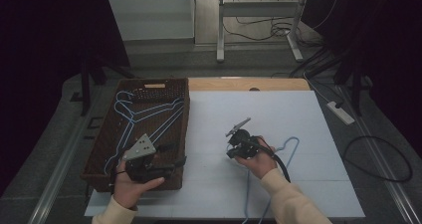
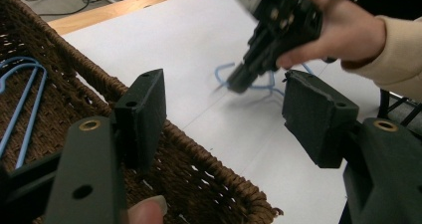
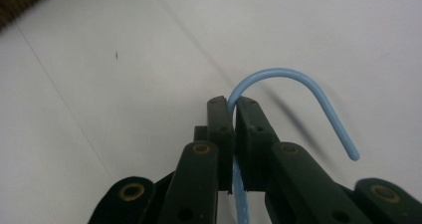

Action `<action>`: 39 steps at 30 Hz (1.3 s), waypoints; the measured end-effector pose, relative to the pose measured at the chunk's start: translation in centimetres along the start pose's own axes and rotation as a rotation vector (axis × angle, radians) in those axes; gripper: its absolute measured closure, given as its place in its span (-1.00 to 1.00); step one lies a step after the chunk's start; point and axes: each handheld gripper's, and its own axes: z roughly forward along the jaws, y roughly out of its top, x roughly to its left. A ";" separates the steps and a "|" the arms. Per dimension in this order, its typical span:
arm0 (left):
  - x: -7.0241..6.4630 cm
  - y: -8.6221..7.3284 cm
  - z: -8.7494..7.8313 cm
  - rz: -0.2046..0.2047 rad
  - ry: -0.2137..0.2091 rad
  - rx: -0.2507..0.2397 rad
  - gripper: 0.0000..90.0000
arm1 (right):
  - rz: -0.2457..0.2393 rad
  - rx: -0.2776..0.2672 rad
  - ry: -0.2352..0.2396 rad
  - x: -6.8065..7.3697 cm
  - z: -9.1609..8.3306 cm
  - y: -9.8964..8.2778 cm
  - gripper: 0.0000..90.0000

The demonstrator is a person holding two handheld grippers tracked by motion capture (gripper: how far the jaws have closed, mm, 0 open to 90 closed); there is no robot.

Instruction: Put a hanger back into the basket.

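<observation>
Two grippers are in play, one in each hand. Nearest, over the front right corner of the basket [image 1: 102, 134], the left gripper [image 2: 224, 119] has its jaws spread wide with nothing between them; through the gap, the left gripper view shows the woven rim and the white sheet [image 1: 278, 119]. The right gripper [image 3: 234, 112] hovers near the middle of the white-covered desk, its jaws pressed together on the neck of a blue wire hanger [image 3: 298, 87], just below the curved hook, which arches out to one side beyond the jaw tips.

That hanger lies on the white sheet, towards the desk's front right. In the high view its lower part runs off towards the front edge and is partly covered by the right hand [image 1: 259, 160] and sleeve, so its full shape is hard to make out. Further hangers [image 1: 149, 115] lie in the basket along the desk's left edge; they overlap, and I cannot count them surely, though at least two show.

The white sheet covers most of the desk, leaving a strip of bare wood [image 1: 249, 83] at the far edge. Beyond it, the floor carries loose cables [image 1: 263, 27], a power strip [image 1: 341, 113] and the legs of another table [image 1: 219, 30]; the room's sides are dark.
</observation>
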 end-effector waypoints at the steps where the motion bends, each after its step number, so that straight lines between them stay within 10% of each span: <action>1: -0.1 0.0 0.1 0.000 -0.002 0.000 -0.23 | 0.008 -0.021 -0.002 -0.2 -0.3 0.0 0.92; 10: -0.6 0.1 0.8 0.007 -0.017 0.020 -0.23 | 0.118 -0.178 0.006 -2.3 -3.3 -0.5 0.92; 39: -6.6 2.1 9.7 0.012 -0.164 0.199 -0.28 | 0.159 -0.287 -0.006 -3.3 -5.2 -1.2 0.92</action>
